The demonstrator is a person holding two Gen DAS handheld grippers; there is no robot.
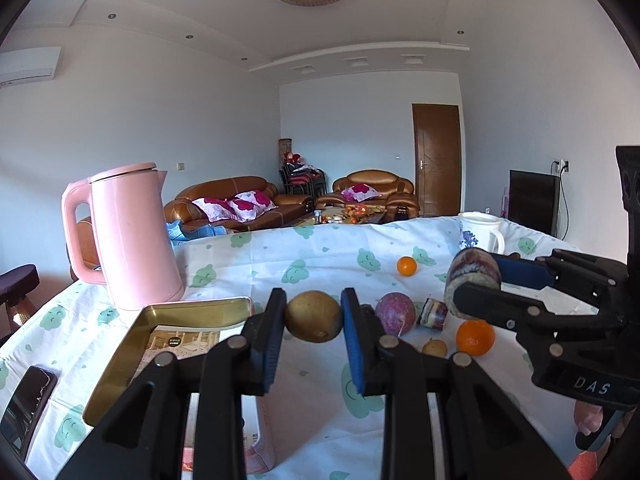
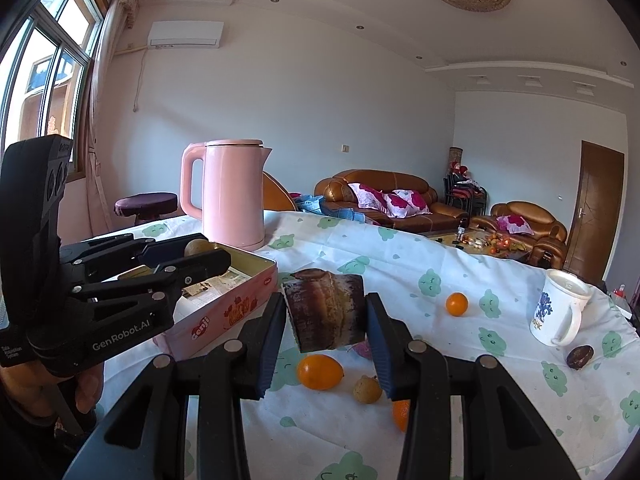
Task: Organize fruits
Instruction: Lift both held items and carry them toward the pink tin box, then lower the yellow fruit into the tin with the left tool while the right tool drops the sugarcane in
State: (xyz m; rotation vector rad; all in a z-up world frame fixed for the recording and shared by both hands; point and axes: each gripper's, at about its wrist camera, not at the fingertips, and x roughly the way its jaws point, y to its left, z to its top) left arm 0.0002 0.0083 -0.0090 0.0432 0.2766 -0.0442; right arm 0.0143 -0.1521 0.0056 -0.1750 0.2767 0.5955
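My left gripper (image 1: 314, 316) is shut on a brown-yellow pear (image 1: 314, 317) and holds it above the cloth beside the gold-lined pink tin box (image 1: 120, 364). In the right wrist view the left gripper (image 2: 200, 254) holds the pear (image 2: 197, 247) over the tin (image 2: 240, 304). My right gripper (image 2: 326, 316) is shut on a dark cut sugarcane piece (image 2: 326, 314), raised above the table; it also shows in the left wrist view (image 1: 474, 280). On the cloth lie oranges (image 2: 320, 372) (image 2: 457, 304), a small brown fruit (image 2: 367, 390) and a purple round fruit (image 1: 395, 314).
A pink kettle (image 1: 132, 236) stands behind the tin. A white mug (image 2: 560, 308) stands at the right with a dark round piece (image 2: 580, 357) beside it. Another cane piece (image 1: 434, 313) lies on the cloth. A phone (image 1: 28, 400) lies at the left edge.
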